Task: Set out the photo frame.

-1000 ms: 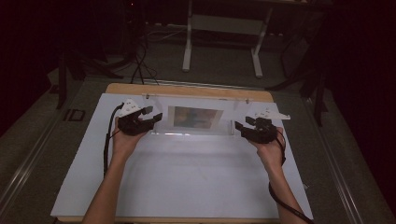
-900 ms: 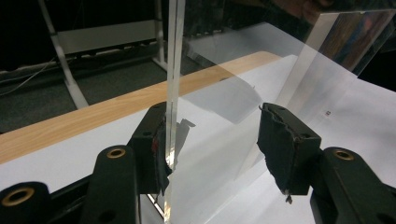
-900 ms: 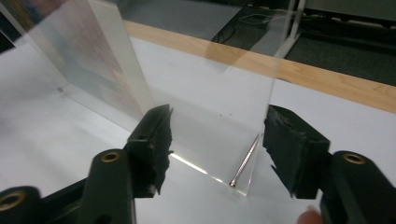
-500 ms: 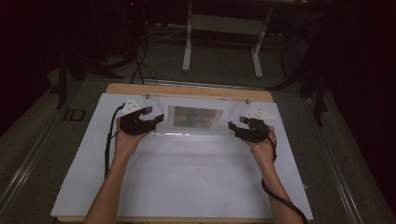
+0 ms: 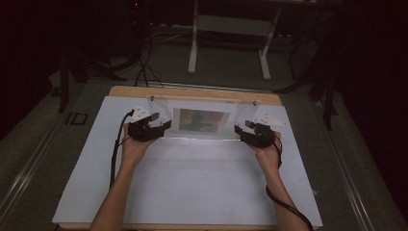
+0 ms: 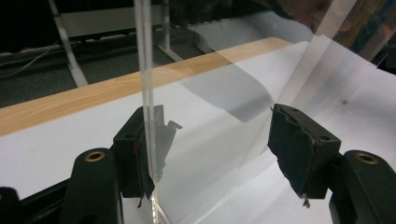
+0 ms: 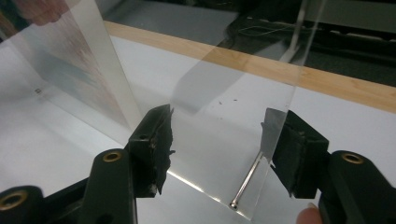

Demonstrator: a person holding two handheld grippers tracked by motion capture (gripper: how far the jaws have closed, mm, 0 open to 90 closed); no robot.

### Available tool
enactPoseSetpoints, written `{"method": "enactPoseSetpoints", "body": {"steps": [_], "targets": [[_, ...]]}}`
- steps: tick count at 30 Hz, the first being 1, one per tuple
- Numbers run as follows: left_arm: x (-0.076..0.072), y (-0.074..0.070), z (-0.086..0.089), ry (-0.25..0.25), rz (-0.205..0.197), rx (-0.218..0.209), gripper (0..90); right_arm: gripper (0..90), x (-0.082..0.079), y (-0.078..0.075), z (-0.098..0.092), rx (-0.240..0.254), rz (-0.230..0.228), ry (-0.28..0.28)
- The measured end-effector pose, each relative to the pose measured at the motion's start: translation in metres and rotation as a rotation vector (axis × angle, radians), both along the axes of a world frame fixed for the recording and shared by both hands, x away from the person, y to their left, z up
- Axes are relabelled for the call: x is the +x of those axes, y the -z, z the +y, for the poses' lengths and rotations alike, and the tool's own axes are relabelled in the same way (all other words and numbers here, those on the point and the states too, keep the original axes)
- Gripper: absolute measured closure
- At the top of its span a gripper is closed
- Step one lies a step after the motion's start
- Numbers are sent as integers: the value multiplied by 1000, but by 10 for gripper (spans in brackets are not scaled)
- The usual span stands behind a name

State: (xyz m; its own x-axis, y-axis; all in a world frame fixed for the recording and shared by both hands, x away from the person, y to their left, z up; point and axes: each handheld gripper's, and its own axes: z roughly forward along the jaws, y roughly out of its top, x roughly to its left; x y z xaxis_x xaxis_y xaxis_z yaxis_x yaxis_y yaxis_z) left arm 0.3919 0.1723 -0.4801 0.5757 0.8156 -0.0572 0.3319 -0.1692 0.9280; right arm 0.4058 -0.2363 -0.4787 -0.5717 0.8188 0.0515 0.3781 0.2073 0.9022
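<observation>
My left tool (image 5: 166,126) and right tool (image 5: 239,130), both released, flank the clear frame (image 5: 202,120), its long axis running between them.

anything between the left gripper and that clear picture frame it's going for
Nothing visible. The left gripper already straddles the end of the clear acrylic frame, its edge beside one pad, jaws open. The right gripper straddles the other end likewise.

2 grippers – left gripper (image 5: 166,126), right gripper (image 5: 239,131) – 1 clear acrylic frame (image 5: 202,103), 1 table (image 5: 192,183).
</observation>
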Motion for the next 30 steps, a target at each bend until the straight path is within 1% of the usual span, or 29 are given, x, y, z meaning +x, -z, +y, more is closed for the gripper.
{"method": "enactPoseSetpoints", "body": {"steps": [1, 2, 4, 11, 15, 20, 22, 28, 30], "targets": [[0, 0, 0, 0, 0, 0, 354, 419, 0, 0, 1, -6, -2, 4], [0, 0, -1, -7, -7, 16, 355, 417, 0, 0, 2, -14, -6, 9], [0, 0, -2, -13, -13, 21, 355, 415, 0, -1, 3, -19, -8, 15], [-1, 0, -3, -22, -22, 33, 358, 418, -1, -1, 5, -29, -19, 24], [0, 0, -4, -26, -29, 41, 359, 423, -1, -1, 6, -43, -28, 28], [0, -1, -4, -30, -26, 44, 360, 426, -1, -2, 6, -49, -28, 29], [-1, -3, -5, -35, -13, 48, 360, 427, -1, -3, 7, -54, -25, 31], [-3, -4, -5, -39, -2, 50, 361, 427, -1, -4, 7, -61, -23, 29], [-3, -5, -5, -42, 8, 43, 361, 432, -3, -4, 7, -52, -20, 30]]}}
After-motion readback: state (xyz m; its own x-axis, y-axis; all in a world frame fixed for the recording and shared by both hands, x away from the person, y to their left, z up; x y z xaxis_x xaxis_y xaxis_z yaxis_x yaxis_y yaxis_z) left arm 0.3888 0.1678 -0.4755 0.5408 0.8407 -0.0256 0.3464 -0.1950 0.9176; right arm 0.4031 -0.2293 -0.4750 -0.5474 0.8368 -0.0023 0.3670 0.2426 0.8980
